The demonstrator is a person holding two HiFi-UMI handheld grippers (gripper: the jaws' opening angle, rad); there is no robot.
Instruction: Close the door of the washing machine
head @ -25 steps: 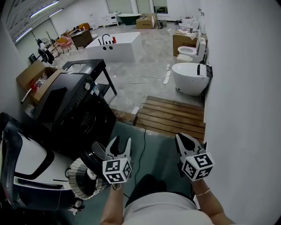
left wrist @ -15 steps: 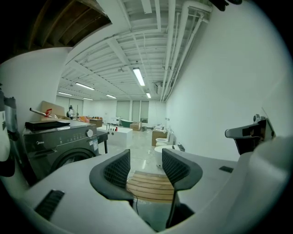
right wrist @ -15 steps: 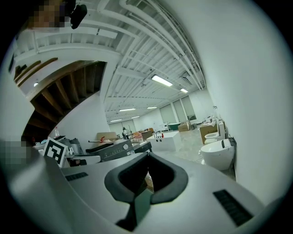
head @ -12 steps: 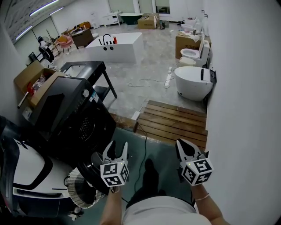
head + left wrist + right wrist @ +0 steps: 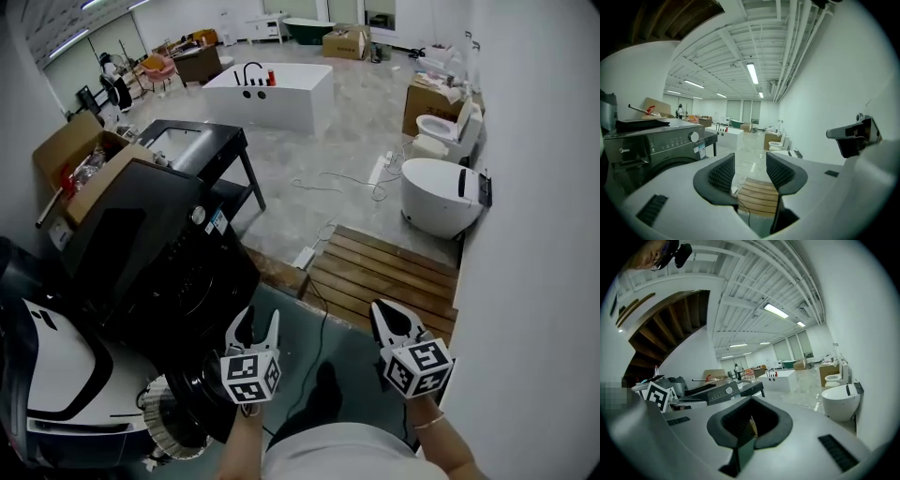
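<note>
Since the earlier frame both claws have moved forward. The open round black door [image 5: 199,403] of the dark grey front-loading washing machine [image 5: 159,253] now lies just below and left of the left claw [image 5: 255,326]. That claw's jaws have just been opening and stand wide apart, empty. The right claw [image 5: 390,319] has its pads together, holding nothing.

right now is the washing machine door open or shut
Open. In the head view the round door hangs swung out from the front of the washing machine, near the left claw.
</note>
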